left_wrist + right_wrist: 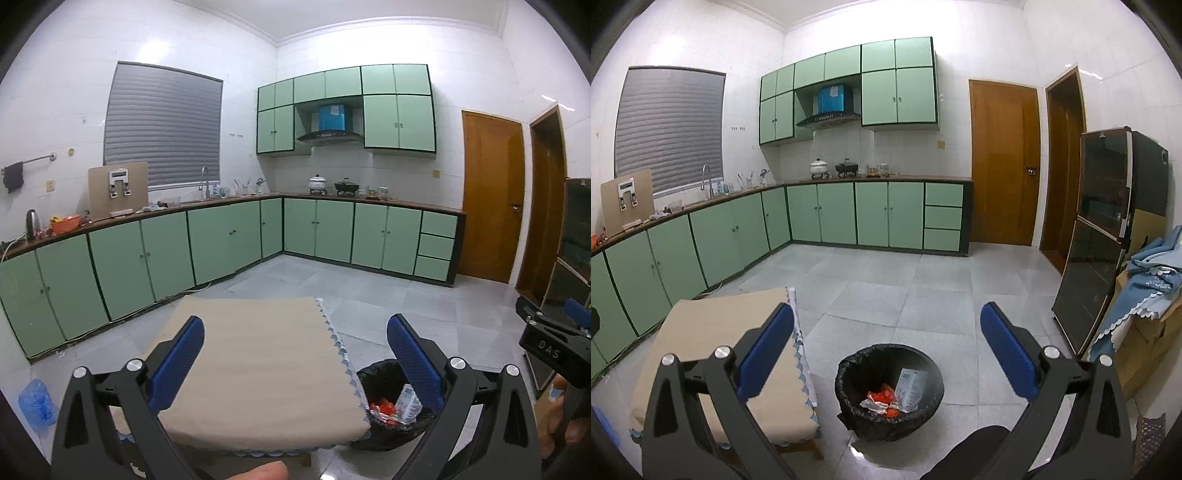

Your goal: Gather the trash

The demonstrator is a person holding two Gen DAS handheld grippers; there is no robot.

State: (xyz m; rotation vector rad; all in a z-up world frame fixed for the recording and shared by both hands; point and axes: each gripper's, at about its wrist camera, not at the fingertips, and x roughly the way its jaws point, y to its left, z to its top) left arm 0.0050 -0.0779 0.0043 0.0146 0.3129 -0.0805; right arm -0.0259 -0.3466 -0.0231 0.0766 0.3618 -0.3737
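A crumpled blue plastic bag [37,404] lies on the floor tiles at far left, beside the green base cabinets [140,254]; from this edge of the fisheye it is hard to say whether it counts as trash. Next comes the low table [258,369] under its beige cloth, its visible top bare of litter. The left gripper [295,362] hangs over it, jaws spread wide and holding nothing. Just beside the table's right edge stands the black-lined trash bin [849,373], already holding a red wrapper [882,397], white crumpled paper [873,405] and a clear plastic packet [910,386]. The right gripper [887,356] hovers above the bin, also released and empty. Judged from these views, the collecting looks close to complete, with only the blue bag possibly left.
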